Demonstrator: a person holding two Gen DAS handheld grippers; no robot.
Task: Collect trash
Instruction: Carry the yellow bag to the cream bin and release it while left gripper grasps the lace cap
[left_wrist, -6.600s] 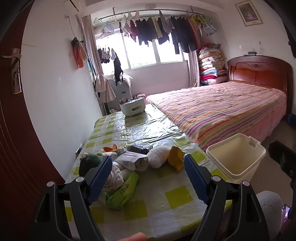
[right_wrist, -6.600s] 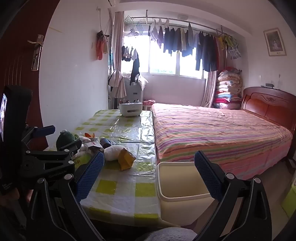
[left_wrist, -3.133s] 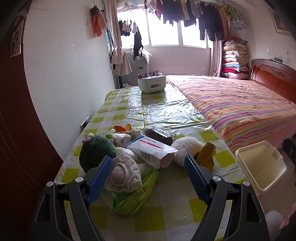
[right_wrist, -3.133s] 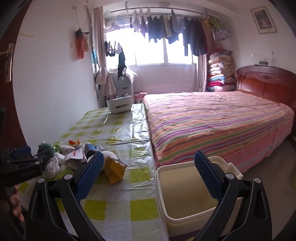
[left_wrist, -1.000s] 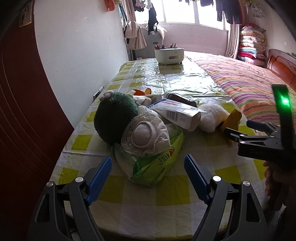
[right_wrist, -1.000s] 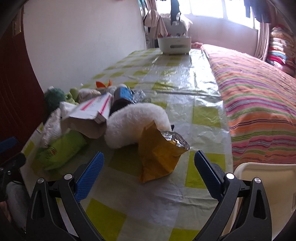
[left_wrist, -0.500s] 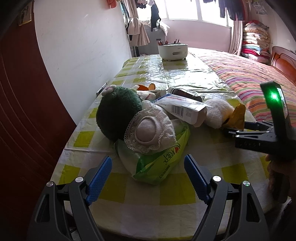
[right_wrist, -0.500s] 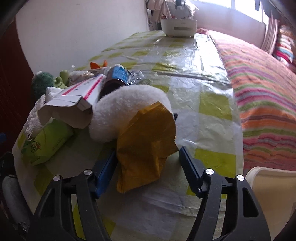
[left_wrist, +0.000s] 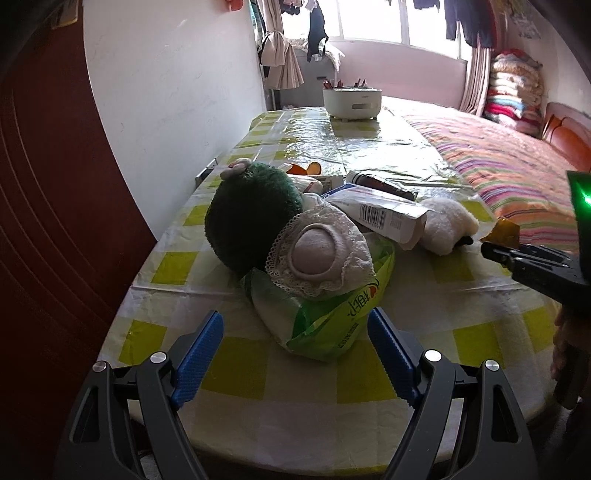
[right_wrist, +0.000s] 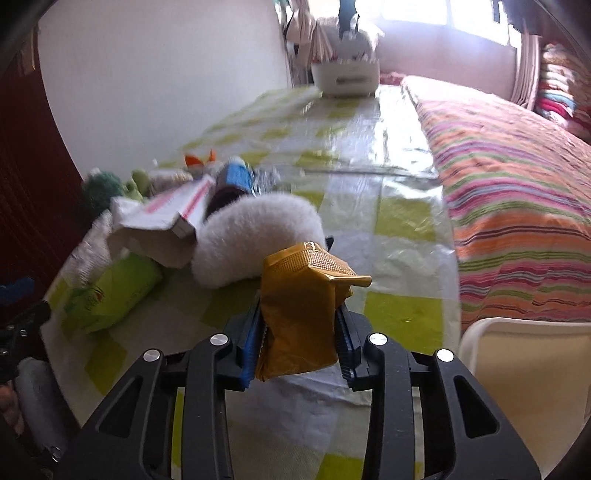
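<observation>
Now right tool (right_wrist: 299, 332) just closed, pinching gold foil wrapper (right_wrist: 301, 314) mid-body above table (right_wrist: 402, 306) edge. Wrapper likely light, crinkly, slippery; grip well in from edges. Left tool (left_wrist: 295, 343) open, empty.

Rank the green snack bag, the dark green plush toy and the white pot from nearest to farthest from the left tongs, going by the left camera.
1. Green snack bag: just ahead of the left tongs.
2. Dark green plush toy: behind it, leftward.
3. White pot: at the table's far end.
</observation>
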